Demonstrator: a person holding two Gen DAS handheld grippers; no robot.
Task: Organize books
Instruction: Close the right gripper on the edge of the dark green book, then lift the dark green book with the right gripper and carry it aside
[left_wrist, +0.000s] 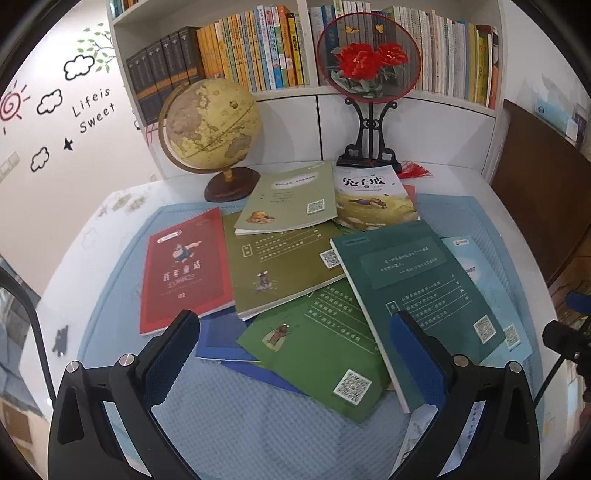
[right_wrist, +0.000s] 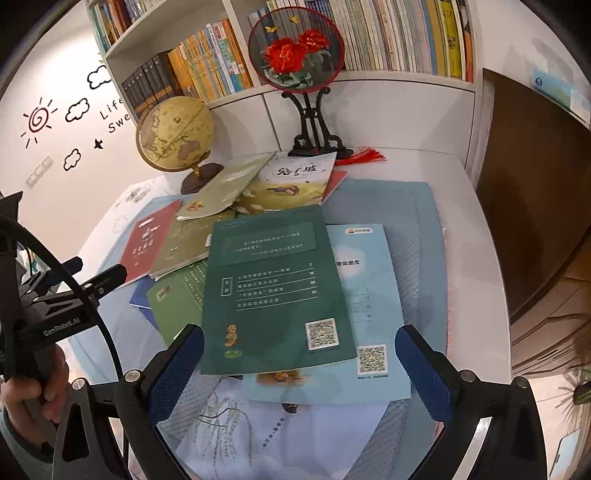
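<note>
Several books lie scattered and overlapping on a light blue mat (left_wrist: 229, 424). A dark teal book (left_wrist: 417, 295) (right_wrist: 273, 291) lies on top at the right, over a light blue book (right_wrist: 373, 295) and a white book with a willow drawing (right_wrist: 258, 435). A green book (left_wrist: 314, 354), an olive book (left_wrist: 280, 266) and a red book (left_wrist: 184, 273) lie to the left. My left gripper (left_wrist: 295, 350) is open above the green book, empty. My right gripper (right_wrist: 299, 358) is open above the teal book's near edge, empty.
A globe (left_wrist: 210, 125) and a round flower fan on a black stand (left_wrist: 369, 59) stand at the back of the white table (left_wrist: 450, 181). A pale green book (left_wrist: 288, 199) and a yellow picture book (left_wrist: 373, 199) lie before them. Full bookshelves (left_wrist: 258, 51) rise behind. A brown door (left_wrist: 535, 192) is at right.
</note>
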